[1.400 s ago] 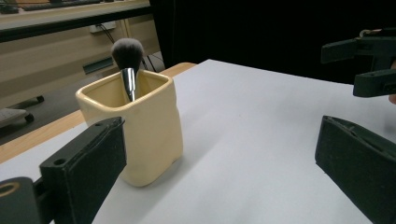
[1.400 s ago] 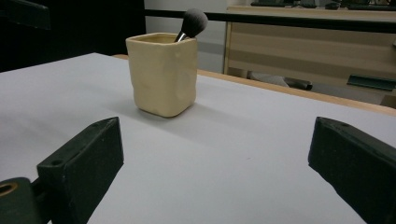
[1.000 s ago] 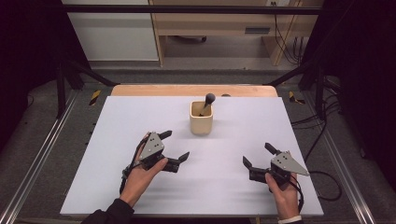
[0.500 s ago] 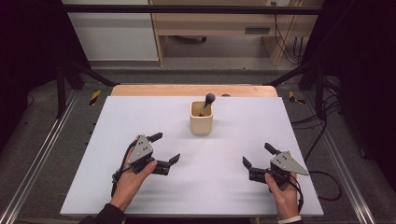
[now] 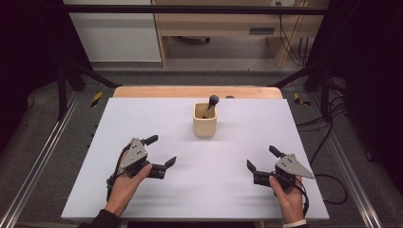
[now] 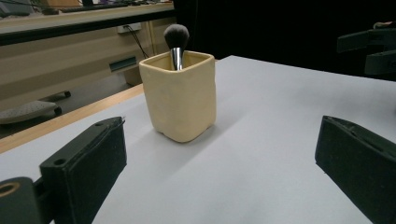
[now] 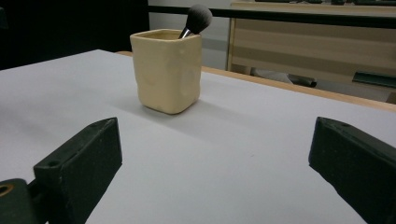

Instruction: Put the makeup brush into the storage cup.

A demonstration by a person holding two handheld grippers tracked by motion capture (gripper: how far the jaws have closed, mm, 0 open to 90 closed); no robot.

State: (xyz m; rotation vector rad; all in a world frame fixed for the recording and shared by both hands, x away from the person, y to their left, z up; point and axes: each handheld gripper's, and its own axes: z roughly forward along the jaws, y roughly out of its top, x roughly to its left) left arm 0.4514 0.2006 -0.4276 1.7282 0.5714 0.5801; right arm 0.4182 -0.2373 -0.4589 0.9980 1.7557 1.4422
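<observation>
Brush (image 5: 212,101) stands head-up in the cup (image 5: 205,120) at the surface's (image 5: 237,199) far middle, leaning on its rim for support. Left gripper (image 5: 161,154) and right gripper (image 5: 261,164), both wide and empty, rest near the front edge, aimed cupward, likely readying a reach.

Cup (image 5: 205,124): cream-yellow, squarish, upright on the white table (image 5: 142,118), toward its far middle.
Brush (image 5: 212,103): dark bristle head up, silver ferrule, standing in the cup, leaning on its rim.
</observation>
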